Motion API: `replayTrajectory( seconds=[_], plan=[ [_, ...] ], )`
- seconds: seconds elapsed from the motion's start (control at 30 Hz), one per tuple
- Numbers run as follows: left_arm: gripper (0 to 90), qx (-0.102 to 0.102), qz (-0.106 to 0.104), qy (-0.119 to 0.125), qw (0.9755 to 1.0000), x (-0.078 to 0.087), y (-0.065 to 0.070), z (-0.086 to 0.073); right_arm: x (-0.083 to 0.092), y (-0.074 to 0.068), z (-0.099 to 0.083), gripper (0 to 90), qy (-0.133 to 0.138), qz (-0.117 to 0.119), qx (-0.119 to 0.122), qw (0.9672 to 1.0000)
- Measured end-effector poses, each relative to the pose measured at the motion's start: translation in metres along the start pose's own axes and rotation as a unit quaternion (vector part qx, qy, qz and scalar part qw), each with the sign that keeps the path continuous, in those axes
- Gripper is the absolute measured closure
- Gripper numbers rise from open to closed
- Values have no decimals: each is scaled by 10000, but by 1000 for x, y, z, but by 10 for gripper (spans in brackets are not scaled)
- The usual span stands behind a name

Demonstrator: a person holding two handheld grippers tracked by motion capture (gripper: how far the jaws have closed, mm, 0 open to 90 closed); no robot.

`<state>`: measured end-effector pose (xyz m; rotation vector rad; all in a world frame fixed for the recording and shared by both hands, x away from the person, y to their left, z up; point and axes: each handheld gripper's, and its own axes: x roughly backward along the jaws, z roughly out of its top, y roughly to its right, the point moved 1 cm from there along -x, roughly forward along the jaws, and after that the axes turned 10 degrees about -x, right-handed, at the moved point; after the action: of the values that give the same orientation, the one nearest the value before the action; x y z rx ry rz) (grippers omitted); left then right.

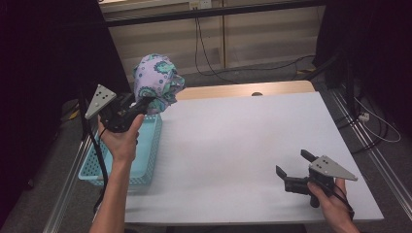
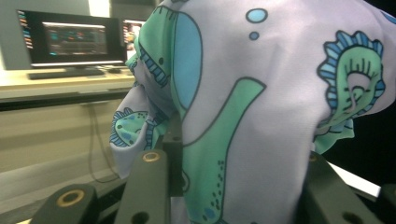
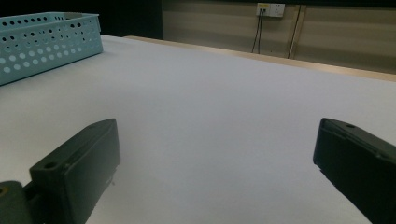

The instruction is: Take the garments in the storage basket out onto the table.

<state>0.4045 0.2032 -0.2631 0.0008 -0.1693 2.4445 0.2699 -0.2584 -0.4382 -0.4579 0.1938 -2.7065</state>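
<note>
Right gripper (image 1: 290, 168) spread, low near front table (image 1: 233, 145) edge; left gripper (image 1: 145, 103) pinching cloth (image 1: 156, 80) above basket (image 1: 145, 160).

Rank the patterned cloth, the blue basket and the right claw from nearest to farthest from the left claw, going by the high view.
1. Patterned cloth: clamped in the left claw, held up above the table's left edge.
2. Blue basket: just below and beside it, at the left edge of the table.
3. Right claw: open, far across at the table's near right corner.

The cloth (image 1: 156, 80) is lilac with teal and blue paisley prints. It hangs bunched in the air above the far end of the basket (image 1: 145, 160). The left gripper (image 1: 141, 108) pinches its lower edge.
</note>
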Motion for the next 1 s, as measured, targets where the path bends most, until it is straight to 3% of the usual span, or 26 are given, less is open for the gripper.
replayTrajectory(
  seconds=[0.2,0.3,0.63,0.83,0.87,1.0],
  plan=[
    [642,-123,-169,-161,9997,-10,13,0,0,-1,0,7,2,11,0,10000],
    [642,-67,-201,-166,9996,-13,17,0,0,0,0,7,-1,1,2,10000],
    [642,-188,-449,-390,9981,-33,37,2,-2,0,0,7,-23,13,-11,10000],
    [641,-156,-644,-513,9965,-48,45,1,-4,0,-1,7,-59,-4,-2,10000],
    [642,-235,-689,-584,9956,-53,50,0,-6,0,-1,7,-67,-4,-2,10000],
    [642,-219,-812,-625,9945,-56,56,-4,-6,0,-1,7,-69,3,19,10000]
  ],
)
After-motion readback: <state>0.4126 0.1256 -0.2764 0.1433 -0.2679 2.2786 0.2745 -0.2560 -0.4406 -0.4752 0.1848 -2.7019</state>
